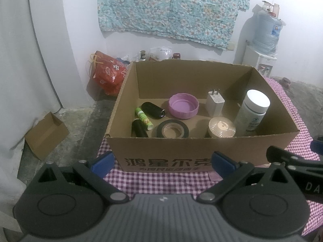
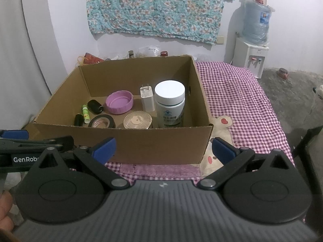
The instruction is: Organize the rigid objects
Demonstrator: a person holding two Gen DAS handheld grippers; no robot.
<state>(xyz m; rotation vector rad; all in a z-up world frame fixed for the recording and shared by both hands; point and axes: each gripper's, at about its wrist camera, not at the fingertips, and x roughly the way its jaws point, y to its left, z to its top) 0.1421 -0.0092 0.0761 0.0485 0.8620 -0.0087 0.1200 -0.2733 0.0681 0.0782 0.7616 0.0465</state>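
An open cardboard box (image 1: 181,153) (image 2: 141,143) stands on a purple checked cloth (image 2: 238,100). Inside it lie a white bottle (image 1: 253,111) (image 2: 170,104), a white charger plug (image 1: 215,101) (image 2: 147,98), a purple lid (image 1: 183,105) (image 2: 119,102), a black tape roll (image 1: 172,131) (image 2: 102,121), a round ribbed gold lid (image 1: 222,127) (image 2: 137,120), a green tube (image 1: 143,118) (image 2: 85,111) and two black items (image 1: 152,110). My left gripper (image 1: 162,164) hangs open before the box's front wall, holding nothing. My right gripper (image 2: 162,151) is open too, near the box's front right corner.
A small empty carton (image 1: 45,135) and a red bag (image 1: 109,72) sit on the floor to the left. A water dispenser (image 2: 253,46) stands at the back right, a floral cloth (image 2: 157,8) hangs on the wall. Bare checked cloth stretches right of the box.
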